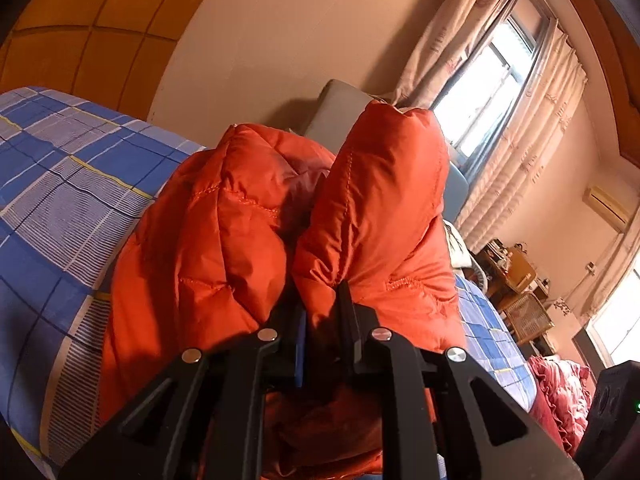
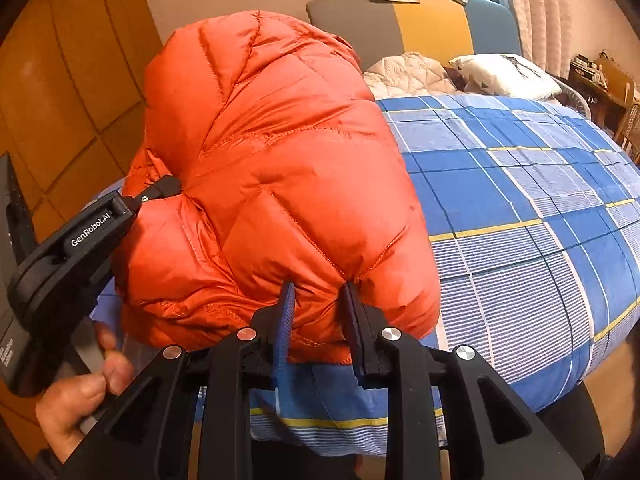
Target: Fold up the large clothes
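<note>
Blue, white and yellow checked bedsheet (image 2: 520,200) spread across the bed, filling the right and near side of the right wrist view. On the bed's left part, bunched and lifted: puffy orange quilted down jacket (image 2: 272,168), standing up in a rounded heap, its near hem hanging just over the bed's near edge. Same jacket (image 1: 248,216) close up in the left wrist view, split into two swollen lobes with a dark fold between.

Far side: grey, yellow and blue padded headboard (image 2: 420,20) against the wall, beige patterned curtains (image 1: 520,128) beside a bright window. Below the headboard, a pale quilted garment (image 2: 408,74) and a white printed pillow (image 2: 508,74) lying side by side on the bed.

Right black two-finger gripper (image 2: 320,304) at the jacket's near hem, fingers nearly together, a pinch of orange fabric clamped between the pads. Left black two-finger gripper (image 2: 160,190) reaching in from the left, tips buried in a crease of the jacket; in its own view, left gripper (image 1: 320,308) narrowed on a fold of orange cloth.

Bare hand (image 2: 80,396) at the near left, fingers wrapped round the left gripper's handle.
</note>
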`<state>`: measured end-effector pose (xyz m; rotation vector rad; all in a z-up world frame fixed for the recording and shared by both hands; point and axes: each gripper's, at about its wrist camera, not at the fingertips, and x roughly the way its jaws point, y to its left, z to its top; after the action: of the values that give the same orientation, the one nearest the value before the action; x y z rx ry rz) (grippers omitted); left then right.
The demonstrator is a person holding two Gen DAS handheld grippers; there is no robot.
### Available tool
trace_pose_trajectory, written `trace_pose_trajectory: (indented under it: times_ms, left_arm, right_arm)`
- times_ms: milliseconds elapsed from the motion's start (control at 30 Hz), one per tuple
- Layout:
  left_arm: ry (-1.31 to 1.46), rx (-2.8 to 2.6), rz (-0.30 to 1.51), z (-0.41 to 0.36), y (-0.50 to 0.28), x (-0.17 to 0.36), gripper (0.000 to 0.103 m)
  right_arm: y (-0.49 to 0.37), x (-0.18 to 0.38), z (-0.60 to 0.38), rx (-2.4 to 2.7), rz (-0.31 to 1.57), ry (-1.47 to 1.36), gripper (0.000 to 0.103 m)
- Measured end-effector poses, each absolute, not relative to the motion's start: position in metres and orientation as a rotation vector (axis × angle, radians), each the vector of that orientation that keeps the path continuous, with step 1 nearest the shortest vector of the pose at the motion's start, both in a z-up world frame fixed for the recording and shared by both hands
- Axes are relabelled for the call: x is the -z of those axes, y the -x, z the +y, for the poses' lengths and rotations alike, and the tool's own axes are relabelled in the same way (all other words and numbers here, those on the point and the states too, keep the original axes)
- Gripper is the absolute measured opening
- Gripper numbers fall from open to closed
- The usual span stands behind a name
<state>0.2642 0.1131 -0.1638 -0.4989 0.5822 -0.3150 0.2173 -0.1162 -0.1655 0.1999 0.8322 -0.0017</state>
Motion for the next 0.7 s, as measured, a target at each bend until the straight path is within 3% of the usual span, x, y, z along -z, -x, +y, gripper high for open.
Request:
trace_pose_trajectory:
  times_ms: [267,700]
  left_arm:
    - [0.381,0.417,0.611,0.11,-0.271,0.158,0.013]
    - [-0.068,0.682,0.65,0.097,-0.284,0.135,0.012]
  right_arm:
    - [-0.216,0.167,-0.116,-0.027,0.85,-0.207,0.024]
    - [-0.216,0.168,-0.103,-0.02,0.857,-0.135,0.028]
